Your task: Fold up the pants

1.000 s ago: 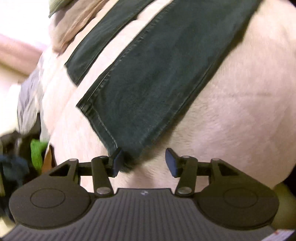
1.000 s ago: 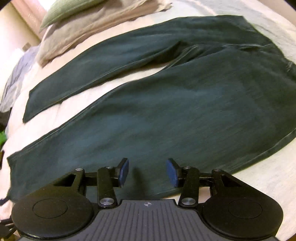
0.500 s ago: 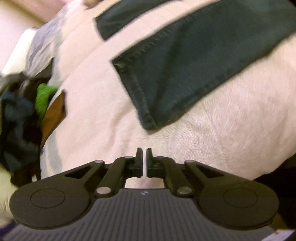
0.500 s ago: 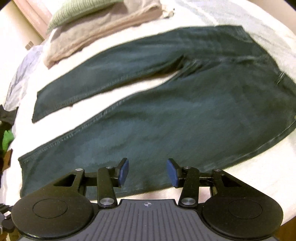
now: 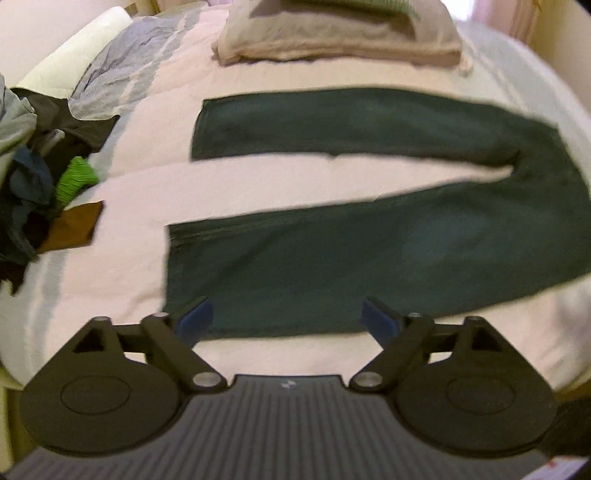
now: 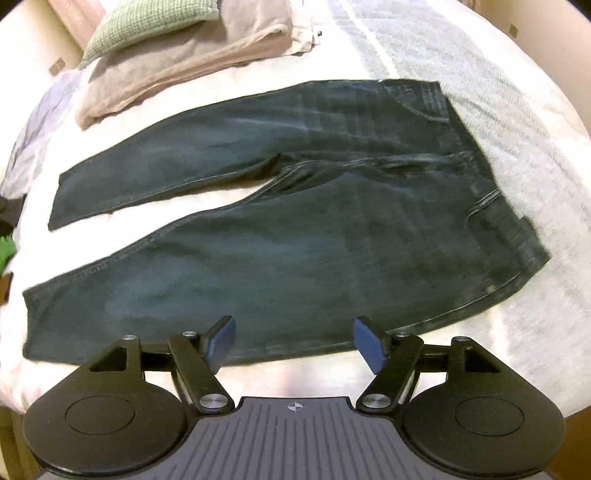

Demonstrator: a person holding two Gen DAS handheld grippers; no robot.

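Observation:
Dark green-black pants lie flat on the pale bed, legs spread apart and pointing left, waistband at the right. My left gripper hangs above the near leg's hem end; its jaws are opening wide and nothing is between them. My right gripper hovers over the near edge of the thigh part, jaws opening, with nothing between its blue pads. Neither gripper touches the cloth.
Folded beige blankets with a green pillow lie at the far side of the bed. A heap of mixed clothes sits at the left edge. A grey-blue cloth lies far left. The bed's near edge runs just below the grippers.
Both grippers rose, so the whole pants now show. The left gripper shut, then opened wide and rolled square to the legs. The right gripper opened wider.

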